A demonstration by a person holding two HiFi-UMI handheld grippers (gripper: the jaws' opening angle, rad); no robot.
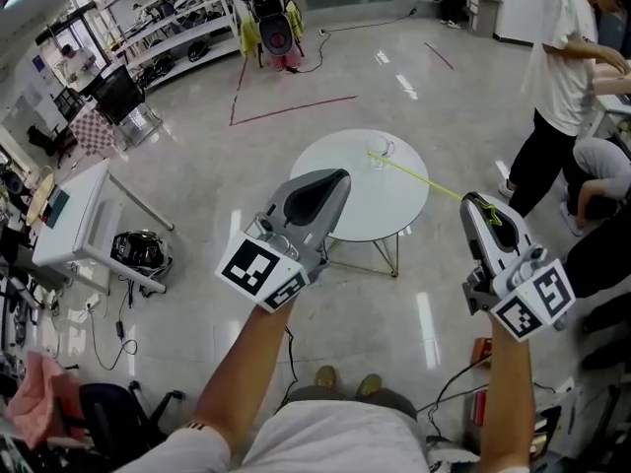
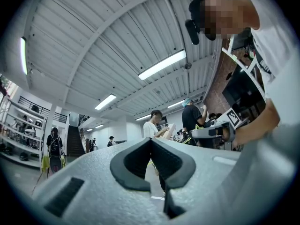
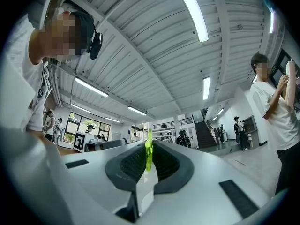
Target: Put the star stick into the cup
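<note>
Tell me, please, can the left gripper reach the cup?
Probably yes: the cup stands alone on the table, nothing between it and the left gripper; only the stick reaches in from the right.

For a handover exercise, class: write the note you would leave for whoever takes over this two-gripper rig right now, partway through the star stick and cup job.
Left gripper: shut, empty, held in the air.
Right gripper: shut on the near end of the star stick.
Things: the clear cup stands on the round white table. The stick's far tip is at the cup; whether it is inside cannot be told.
Done: stick gripped and aimed at the cup.
Left: seat the tip in the cup, then release.
</note>
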